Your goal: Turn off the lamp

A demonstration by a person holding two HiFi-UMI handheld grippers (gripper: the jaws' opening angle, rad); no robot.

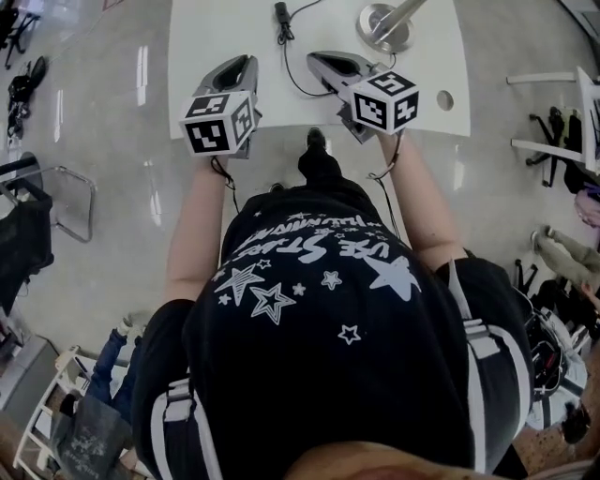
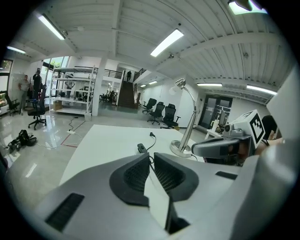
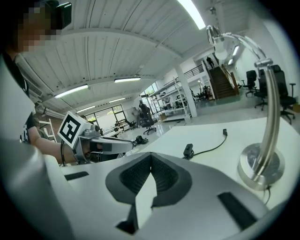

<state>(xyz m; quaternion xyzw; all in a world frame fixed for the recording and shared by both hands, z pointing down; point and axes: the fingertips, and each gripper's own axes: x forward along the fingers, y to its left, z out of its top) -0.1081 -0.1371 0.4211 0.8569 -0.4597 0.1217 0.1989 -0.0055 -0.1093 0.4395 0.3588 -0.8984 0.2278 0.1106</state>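
Note:
A chrome desk lamp stands on the white table (image 1: 216, 28); its round base (image 1: 384, 26) (image 2: 180, 149) (image 3: 260, 164) is at the far right and its stem curves up to the head (image 2: 180, 84). A black inline switch (image 1: 281, 13) (image 2: 141, 148) (image 3: 188, 150) lies on its cord at mid-table. My left gripper (image 1: 246, 61) (image 2: 151, 155) hovers over the near edge, short of the switch; its jaws are almost together with a thin slit and nothing between them. My right gripper (image 1: 314, 58) (image 3: 151, 154) hangs near the lamp base, with its tips touching and empty.
The cord ends in a loose plug (image 2: 152, 134) (image 3: 224, 132) farther back on the table. A round cable hole (image 1: 444, 98) is at the near right corner. A metal chair frame (image 1: 66, 197) stands left of the table, and office chairs (image 2: 161, 115) stand beyond it.

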